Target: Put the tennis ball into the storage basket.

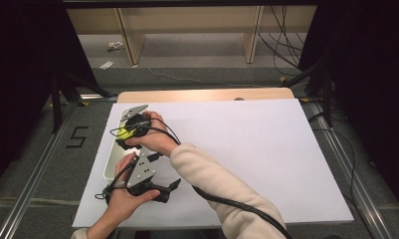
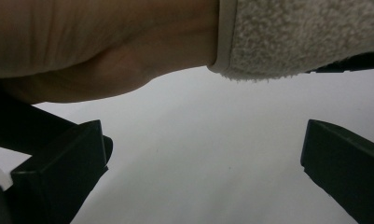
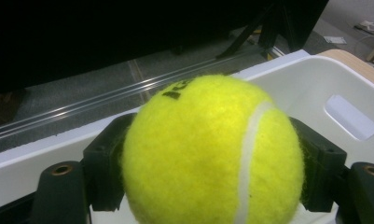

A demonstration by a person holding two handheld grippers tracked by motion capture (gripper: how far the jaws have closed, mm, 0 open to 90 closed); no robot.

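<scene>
At the left of the high view a white tray [image 1: 109, 164] lies along the left edge of the white worktop [image 1: 247, 149]. My right gripper [image 1: 132, 130] sits over the upper part of that tray, left of centre in the frame, with my right hand [image 1: 154, 139] wrapped around it and the cream sleeve [image 1: 212, 184] running down to the lower right. Its fingers [image 3: 105, 172] pinch a yellow tennis ball [image 3: 212, 154], one pad pressed on each side of it. In the right gripper view the ball sits in the lower middle of the frame, with the tray's white wall and its handle slot [image 3: 350, 116] behind it at the right.

Just below, in the lower left of the high view, my left hand [image 1: 120, 201] holds my left gripper [image 1: 172, 185] low over the worktop, pointing toward the right. Its fingers [image 2: 58, 182] are spread wide apart with bare worktop between them. In the left gripper view my right wrist and sleeve cuff cross the top of the frame.
</scene>
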